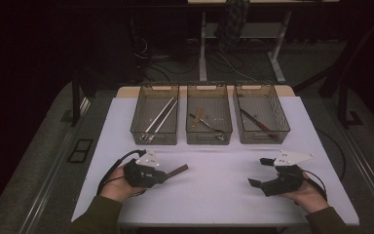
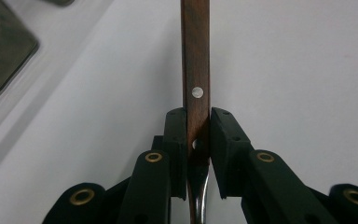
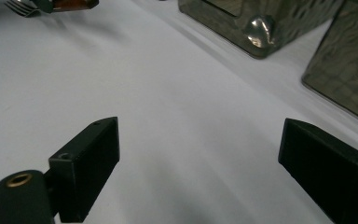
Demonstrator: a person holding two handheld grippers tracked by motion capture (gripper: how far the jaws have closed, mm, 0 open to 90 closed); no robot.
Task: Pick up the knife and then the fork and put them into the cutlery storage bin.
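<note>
With the wooden-handled fork (image 2: pixel 196 70) clamped in my left gripper (image 1: pixel 168 174) just above the table (image 1: pixel 214 195), I'd keep it level while carrying it toward the three mesh bins (image 1: pixel 209 122), clearing their near rims, my right gripper (image 1: pixel 257 171) idling wide open.

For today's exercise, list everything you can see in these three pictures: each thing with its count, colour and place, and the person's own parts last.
Table: one, white, under everything.
Mesh trays: three, grey-brown, in a row at the far side.
Chopsticks: a pale pair, in the left tray.
Utensils: a few, wood-handled, in the middle tray.
Utensil: one, dark-handled, in the right tray.
Fork: one, brown wooden handle with rivets, clamped in the left tongs.
Left tongs: black, shut on the fork's handle, at the near left.
Right tongs: black, open, holding nothing, at the near right.
Sleeves: two, olive green, at the bottom edge.
</note>
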